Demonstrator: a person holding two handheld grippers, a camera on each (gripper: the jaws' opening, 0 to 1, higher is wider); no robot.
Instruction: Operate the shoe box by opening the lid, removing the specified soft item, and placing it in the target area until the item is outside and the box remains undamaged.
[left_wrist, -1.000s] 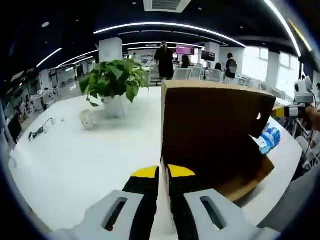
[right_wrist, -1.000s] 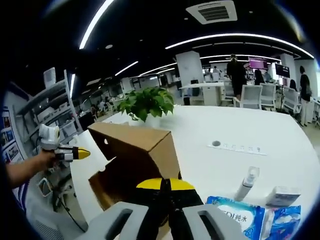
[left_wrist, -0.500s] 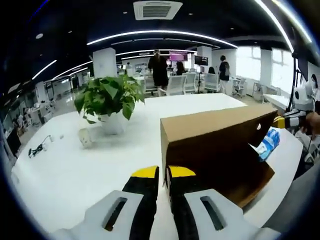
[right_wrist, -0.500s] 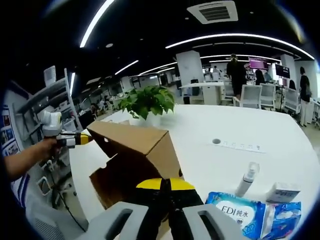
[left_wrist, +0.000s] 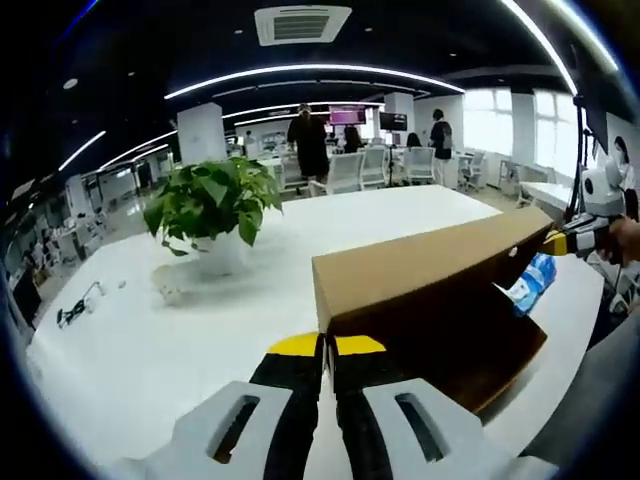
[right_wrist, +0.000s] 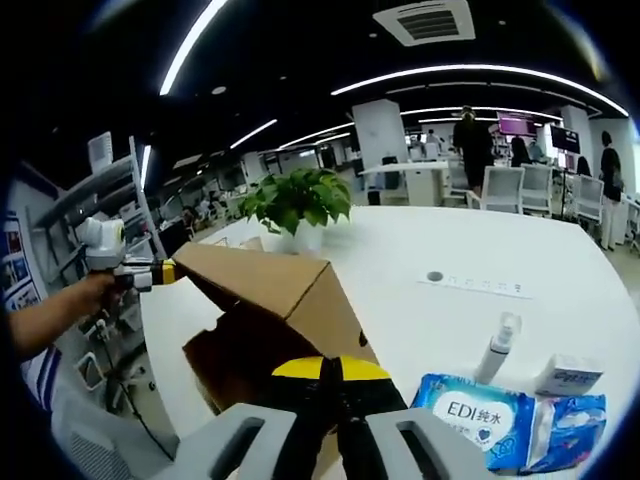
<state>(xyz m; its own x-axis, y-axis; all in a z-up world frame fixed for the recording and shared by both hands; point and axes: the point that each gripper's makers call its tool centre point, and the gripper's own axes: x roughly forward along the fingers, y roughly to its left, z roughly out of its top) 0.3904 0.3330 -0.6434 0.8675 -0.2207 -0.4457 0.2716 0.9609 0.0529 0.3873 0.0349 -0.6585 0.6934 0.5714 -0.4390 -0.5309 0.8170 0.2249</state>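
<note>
The brown cardboard shoe box (left_wrist: 430, 300) stands on the white table (left_wrist: 150, 320) with its lid (right_wrist: 260, 275) raised at a slant over a dark inside, whose contents I cannot make out. My left gripper (left_wrist: 328, 347) is shut on the lid's near corner edge. It appears in the right gripper view as a yellow-tipped tool (right_wrist: 150, 272) at the lid's left end, held by a hand. My right gripper (right_wrist: 332, 367) is shut on the lid's opposite edge, and comes into the left gripper view from the right (left_wrist: 570, 240).
Blue wet-wipe packs (right_wrist: 480, 415), a small spray bottle (right_wrist: 497, 347) and a small white box (right_wrist: 570, 380) lie right of the shoe box. A potted plant (left_wrist: 210, 200) stands farther back on the table. People and chairs are far behind. Shelving stands off the table's left edge.
The lid has tipped: its broad face stood tall in the left gripper view and now lies flatter. The end held by my left gripper has risen a little.
</note>
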